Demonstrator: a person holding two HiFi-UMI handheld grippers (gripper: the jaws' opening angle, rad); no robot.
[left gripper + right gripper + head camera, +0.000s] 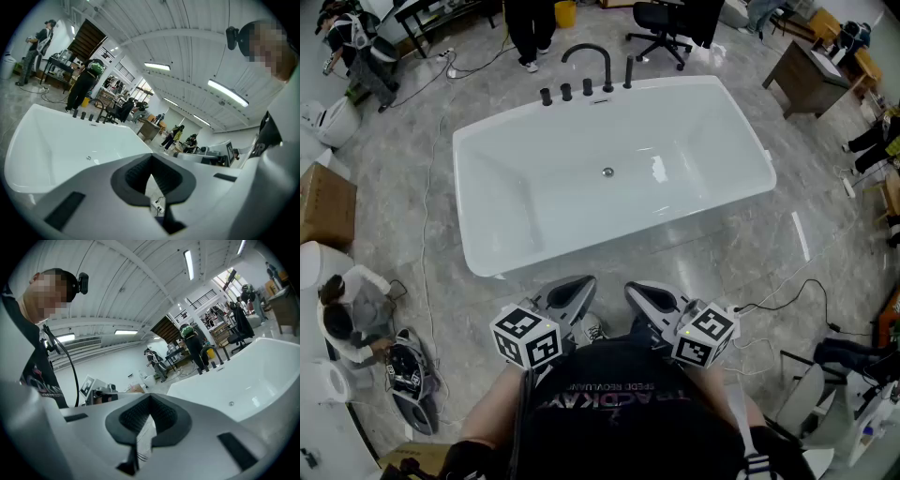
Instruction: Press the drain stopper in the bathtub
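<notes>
A white bathtub (pixel 487 150) stands on the grey floor ahead of me, its small round metal drain stopper (pixel 607 172) in the middle of the basin floor. The stopper also shows as a small dot in the left gripper view (pixel 88 158) and the right gripper view (pixel 231 403). Both grippers hover close to my body, short of the tub's near rim. My left gripper (pixel 574 291) (pixel 151 159) is shut with nothing in it. My right gripper (pixel 649 296) (pixel 150 398) is likewise shut and empty.
A black arched faucet (pixel 589 56) and several black knobs line the tub's far rim. A cardboard box (pixel 323 202) and a crouching person (pixel 347 314) are at the left. A wooden desk (pixel 806 75), an office chair (pixel 661 23) and floor cables (pixel 778 295) surround the tub.
</notes>
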